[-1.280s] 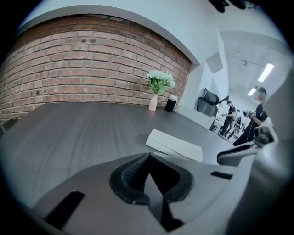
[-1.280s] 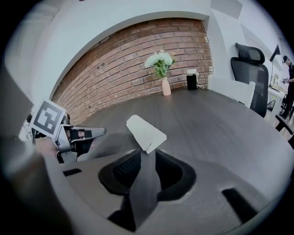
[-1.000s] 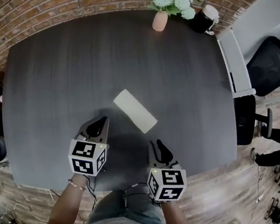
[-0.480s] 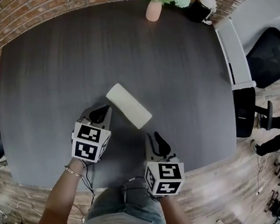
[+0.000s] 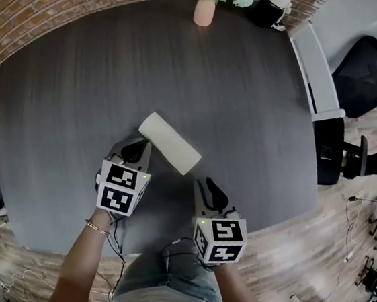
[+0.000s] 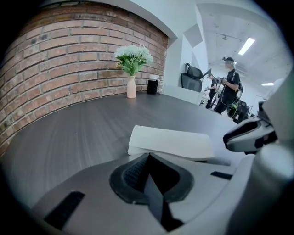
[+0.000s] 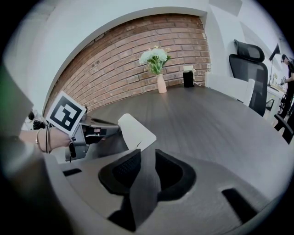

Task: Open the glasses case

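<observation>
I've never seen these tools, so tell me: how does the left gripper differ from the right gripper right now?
The left gripper has jaws that meet at the tips; the right gripper has jaws that stand apart. The left gripper sits close beside the white glasses case; the right gripper is farther back from it. Both hold nothing.
</observation>
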Demonstrator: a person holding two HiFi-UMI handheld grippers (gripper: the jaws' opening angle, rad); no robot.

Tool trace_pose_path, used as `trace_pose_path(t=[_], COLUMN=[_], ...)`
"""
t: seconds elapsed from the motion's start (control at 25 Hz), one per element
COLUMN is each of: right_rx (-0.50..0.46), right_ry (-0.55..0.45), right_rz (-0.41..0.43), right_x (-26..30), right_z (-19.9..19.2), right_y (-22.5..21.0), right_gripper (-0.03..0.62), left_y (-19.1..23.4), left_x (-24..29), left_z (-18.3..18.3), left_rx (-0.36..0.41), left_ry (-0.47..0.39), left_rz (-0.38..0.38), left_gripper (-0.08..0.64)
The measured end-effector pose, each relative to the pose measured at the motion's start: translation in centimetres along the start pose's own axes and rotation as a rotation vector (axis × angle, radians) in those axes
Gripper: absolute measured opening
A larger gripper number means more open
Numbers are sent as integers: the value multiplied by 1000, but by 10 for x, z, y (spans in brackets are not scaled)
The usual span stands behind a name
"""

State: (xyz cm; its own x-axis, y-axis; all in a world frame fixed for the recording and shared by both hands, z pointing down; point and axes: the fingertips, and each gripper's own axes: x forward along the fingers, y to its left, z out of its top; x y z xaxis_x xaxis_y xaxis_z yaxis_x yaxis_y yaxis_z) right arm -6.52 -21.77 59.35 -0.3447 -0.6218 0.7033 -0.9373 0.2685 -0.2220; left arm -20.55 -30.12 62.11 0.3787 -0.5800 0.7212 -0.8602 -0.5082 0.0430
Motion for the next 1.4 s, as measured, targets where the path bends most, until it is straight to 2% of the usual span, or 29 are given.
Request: trace_pose_path(t=[0.2,0.4,0.52,0.92,1.12,1.28,1.4], right_rx=[-2,-15,-37,-138,-286,-491,-649], right_ry=[5,6,6,21,22,76,91], right_rz=[11,17,19,22,27,13,-34], right_x=[1,3,5,15,18,22,26], right_z=[0,1,3,9,16,9,5], right_y=[1,2,4,12,28,37,39], right_gripper=[104,104,104,112,117,118,120], left_y=[0,-3,-4,-3,-2,-4,-6], left_x=[1,1,2,4,4,3,2], left_z=[1,1,0,0,0,1,1], left_rx=[8,133,171,55,50,13,-10], left_ry=[4,29,53,90,101,107,110], left_rz=[-9,6,1,-84,-85,-100,-114], left_gripper=[-5,-5,-5,-5,-5,-5,-5])
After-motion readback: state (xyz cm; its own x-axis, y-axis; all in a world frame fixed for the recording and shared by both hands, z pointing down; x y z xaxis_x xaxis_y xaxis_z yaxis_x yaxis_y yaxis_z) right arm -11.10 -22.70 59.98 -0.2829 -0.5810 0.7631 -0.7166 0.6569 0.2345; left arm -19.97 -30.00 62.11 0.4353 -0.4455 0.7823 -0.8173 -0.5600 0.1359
